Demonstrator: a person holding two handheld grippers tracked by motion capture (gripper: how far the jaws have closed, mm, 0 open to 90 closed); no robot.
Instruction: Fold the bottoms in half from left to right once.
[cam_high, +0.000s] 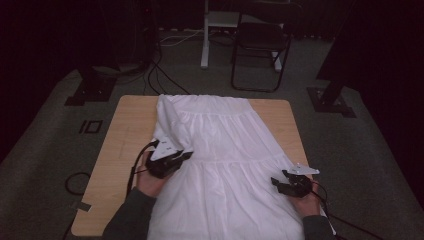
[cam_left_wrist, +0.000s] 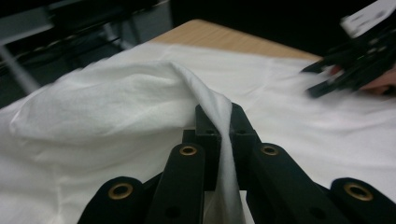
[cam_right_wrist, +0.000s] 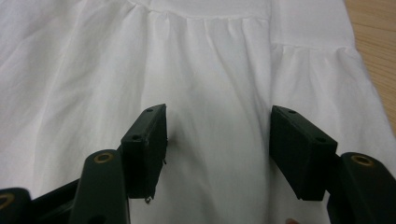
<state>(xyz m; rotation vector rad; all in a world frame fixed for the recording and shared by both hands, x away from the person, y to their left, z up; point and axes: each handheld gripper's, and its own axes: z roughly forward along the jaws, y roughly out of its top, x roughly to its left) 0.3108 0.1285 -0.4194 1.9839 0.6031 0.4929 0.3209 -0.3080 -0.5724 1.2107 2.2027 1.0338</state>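
Your left gripper (cam_high: 172, 155) is clenched on a pinch of the white skirt (cam_high: 235, 150), with a ridge of cloth running up between its jaws in the left gripper view and a fold (cam_left_wrist: 116, 93) lifted off the table (cam_high: 125, 135) behind it. The skirt lies with its long axis running from the gathered waistband (cam_high: 205, 98) near the far table edge, at the upper middle of the high view, down to the wide hem that runs off the near edge at the bottom of the frame. The held fold comes from the skirt's left side, so the cloth you carry lies left of centre and the flat body of the skirt spreads to the right of it, toward your right gripper (cam_high: 281, 181). That gripper rests at the lower right of the high view with its jaws released and spread, straddling flat cloth near a gathered seam (cam_right_wrist: 205, 18) and pressing on nothing, as far as the dim picture lets me judge. The left hand is plainly the nearer one to the fold. Bare wood shows to the left of the skirt and in a narrow strip on the right; the right side leaves little margin before the table edge, so a fold laid across toward the centre has the most room.
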